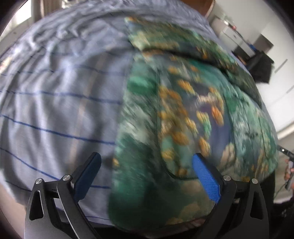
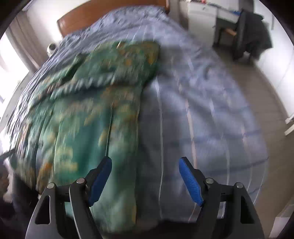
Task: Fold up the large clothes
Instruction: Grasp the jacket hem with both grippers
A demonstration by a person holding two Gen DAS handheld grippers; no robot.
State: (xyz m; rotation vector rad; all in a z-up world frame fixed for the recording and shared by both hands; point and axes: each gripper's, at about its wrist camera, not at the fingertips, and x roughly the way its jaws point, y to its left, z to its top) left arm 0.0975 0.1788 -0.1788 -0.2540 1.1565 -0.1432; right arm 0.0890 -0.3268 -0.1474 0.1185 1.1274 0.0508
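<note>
Green patterned garment, printed with orange and pale shapes, lies spread flat on a bed covered by a pale blue bedcover with thin dark blue stripes. Both views are blurred. In the left wrist view the garment fills the right part of the bedcover, with a folded-over flap along its far edge, and its near end reaches the bed's near edge. The left gripper hangs above that near end with its blue-padded jaws spread wide and nothing between them; one finger shows over the bare bedcover, the other over the garment. In the right wrist view the garment lies on the left part of the bedcover, its straight side edge running away from the camera toward a brown wooden headboard. The right gripper hovers over that side edge with its jaws apart and empty. Beyond the bed's far right corner stand a dark chair draped with dark cloth and a white cabinet on a pale floor.
</note>
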